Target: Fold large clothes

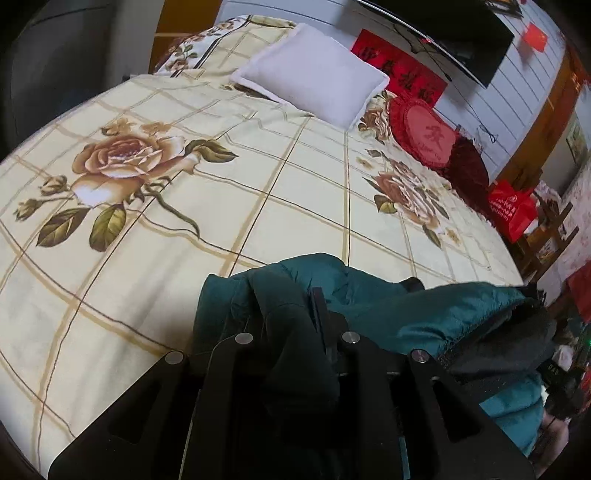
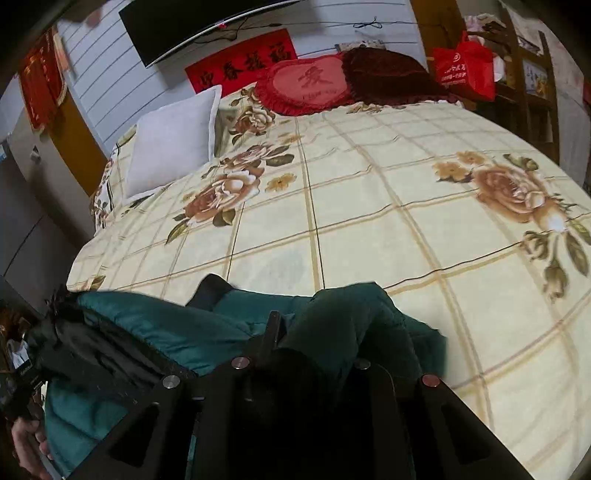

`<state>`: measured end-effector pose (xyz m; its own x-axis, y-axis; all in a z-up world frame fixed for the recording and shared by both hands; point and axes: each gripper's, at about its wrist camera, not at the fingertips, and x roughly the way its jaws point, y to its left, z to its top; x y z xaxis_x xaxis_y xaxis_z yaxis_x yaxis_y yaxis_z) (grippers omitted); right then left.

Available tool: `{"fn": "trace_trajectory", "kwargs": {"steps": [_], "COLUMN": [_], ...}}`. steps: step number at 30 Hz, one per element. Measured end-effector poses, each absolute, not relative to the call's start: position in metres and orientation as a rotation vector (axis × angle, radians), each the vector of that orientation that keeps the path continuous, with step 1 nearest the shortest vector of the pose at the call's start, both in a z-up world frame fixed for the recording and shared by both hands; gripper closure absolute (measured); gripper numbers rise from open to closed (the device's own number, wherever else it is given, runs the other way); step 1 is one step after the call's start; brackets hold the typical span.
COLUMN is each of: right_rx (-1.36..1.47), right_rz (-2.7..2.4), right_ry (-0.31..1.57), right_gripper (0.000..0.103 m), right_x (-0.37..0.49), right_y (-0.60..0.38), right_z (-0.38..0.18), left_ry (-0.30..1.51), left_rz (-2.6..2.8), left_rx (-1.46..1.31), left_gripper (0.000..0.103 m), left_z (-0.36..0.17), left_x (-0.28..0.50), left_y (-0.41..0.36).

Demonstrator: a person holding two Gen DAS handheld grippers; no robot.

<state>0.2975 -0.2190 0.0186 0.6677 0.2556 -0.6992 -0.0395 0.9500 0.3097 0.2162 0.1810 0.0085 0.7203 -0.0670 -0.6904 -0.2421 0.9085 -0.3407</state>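
A dark teal padded jacket [image 1: 388, 306] with a black lining hangs between my two grippers above the near edge of the bed. My left gripper [image 1: 295, 314] is shut on a bunched fold of the jacket, which drapes over and hides its fingers. In the right wrist view the jacket [image 2: 177, 332] stretches to the left. My right gripper [image 2: 295, 332] is shut on another fold of it, its fingers mostly covered by cloth.
The bed [image 1: 184, 221] has a cream floral checked cover. A white pillow [image 1: 314, 70] and a red heart cushion [image 2: 306, 83] lie at its head. A red bag [image 2: 465, 70] sits on wooden shelves beside the bed. A television [image 2: 192, 26] hangs on the wall.
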Motion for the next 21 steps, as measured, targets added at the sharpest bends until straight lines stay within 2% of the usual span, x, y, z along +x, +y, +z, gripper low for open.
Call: {"fn": "trace_trajectory", "kwargs": {"steps": [6, 10, 13, 14, 15, 16, 17, 18, 19, 21], "right_rx": [0.345, 0.519, 0.581, 0.571, 0.556, 0.541, 0.529, 0.506, 0.481, 0.430], "right_rz": [0.187, 0.216, 0.246, 0.247, 0.249, 0.257, 0.260, 0.252, 0.243, 0.252], "right_ry": [0.840, 0.847, 0.808, 0.791, 0.773, 0.751, 0.733, 0.719, 0.714, 0.733], "right_gripper": [0.077, 0.070, 0.062, 0.052, 0.037, 0.030, 0.022, 0.022, 0.022, 0.022], "right_x": [0.294, 0.281, 0.268, 0.262, 0.256, 0.251, 0.246, 0.242, 0.239, 0.237], "right_y": [-0.223, -0.244, -0.254, -0.254, -0.254, -0.254, -0.254, -0.253, -0.251, -0.246], "right_z": [0.018, 0.033, 0.050, 0.057, 0.064, 0.071, 0.076, 0.080, 0.084, 0.086], "left_ry": [0.833, 0.847, 0.828, 0.822, 0.820, 0.820, 0.823, 0.824, 0.818, 0.797], "left_rz": [0.053, 0.004, -0.046, -0.058, -0.074, -0.084, -0.109, -0.125, -0.093, -0.062], "left_rx": [-0.485, -0.428, -0.372, -0.363, -0.354, -0.355, -0.363, -0.371, -0.360, -0.362], "left_gripper": [0.085, 0.082, 0.076, 0.070, 0.060, 0.054, 0.033, 0.010, 0.000, 0.000], "left_z": [0.011, 0.038, 0.063, 0.067, 0.070, 0.071, 0.072, 0.072, 0.072, 0.075], "left_x": [0.219, 0.217, 0.211, 0.209, 0.208, 0.208, 0.209, 0.210, 0.210, 0.210], "left_y": [0.190, 0.194, 0.191, 0.191, 0.189, 0.189, 0.189, 0.189, 0.190, 0.195]}}
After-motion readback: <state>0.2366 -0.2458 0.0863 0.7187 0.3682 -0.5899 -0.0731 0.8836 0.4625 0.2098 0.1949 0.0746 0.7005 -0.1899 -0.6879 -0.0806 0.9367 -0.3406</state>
